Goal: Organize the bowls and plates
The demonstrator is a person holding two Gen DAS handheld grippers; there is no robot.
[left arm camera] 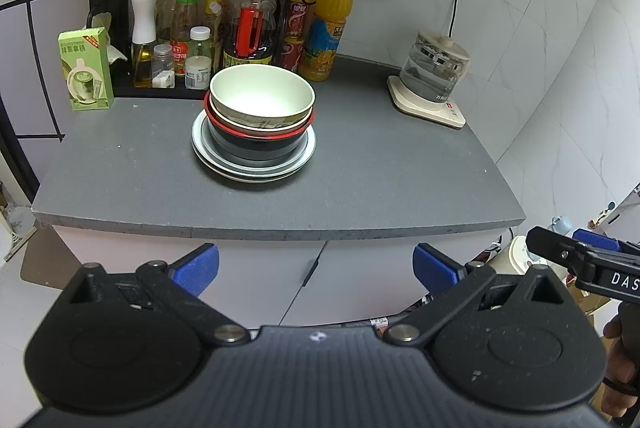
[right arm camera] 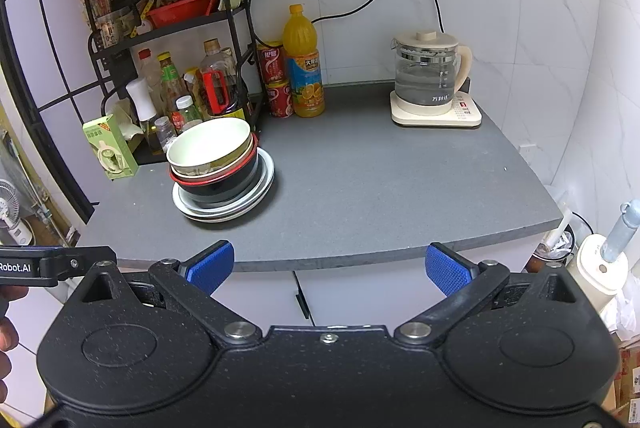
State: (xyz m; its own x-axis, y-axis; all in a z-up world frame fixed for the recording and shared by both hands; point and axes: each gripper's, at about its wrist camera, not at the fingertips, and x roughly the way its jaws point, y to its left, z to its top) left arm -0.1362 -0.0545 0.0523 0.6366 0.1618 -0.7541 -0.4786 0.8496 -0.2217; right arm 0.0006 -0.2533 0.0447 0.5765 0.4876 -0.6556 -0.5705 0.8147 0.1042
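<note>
- Task items sit in one pile on the grey counter (left arm camera: 360,187), centre-left, just in front of the bottle rack (left arm camera: 100,7).
- Pile, top down: cream bowl (left arm camera: 262,95), a pale bowl under it, black bowl with red rim (left arm camera: 256,147), then plates (left arm camera: 224,167) at the bottom. Looks like two or three plates; can't count exactly.
- Bowls are nested, leaning slightly to the far left and off-centre on the plates.
- Left gripper (left arm camera: 316,268): blue pads spread wide, nothing between them, held back off the counter's near edge.
- Right gripper (right arm camera: 330,268): same, wide apart, empty, held short of the near edge and to the right of the pile.
- Stage: ambiguous. Fits a finished stack with both claws backed off, or a mixed pile waiting to be split into bowls and plates. Frames don't settle which.
- So no next move called. Any pick from here would have to take the cream bowl by the rim, since it's the only free piece. Rest of the counter to the right is bare up to the kettle (right arm camera: 428,75).
- Readable text: "DAS" on the right gripper's body in the left view; "Robot.AI" on the left gripper's body in the right view.
- Orange drink bottle (right arm camera: 304,67), red cans (right arm camera: 276,79), green carton (left arm camera: 84,67) and kettle base carry Chinese print; too small to read reliably.
</note>
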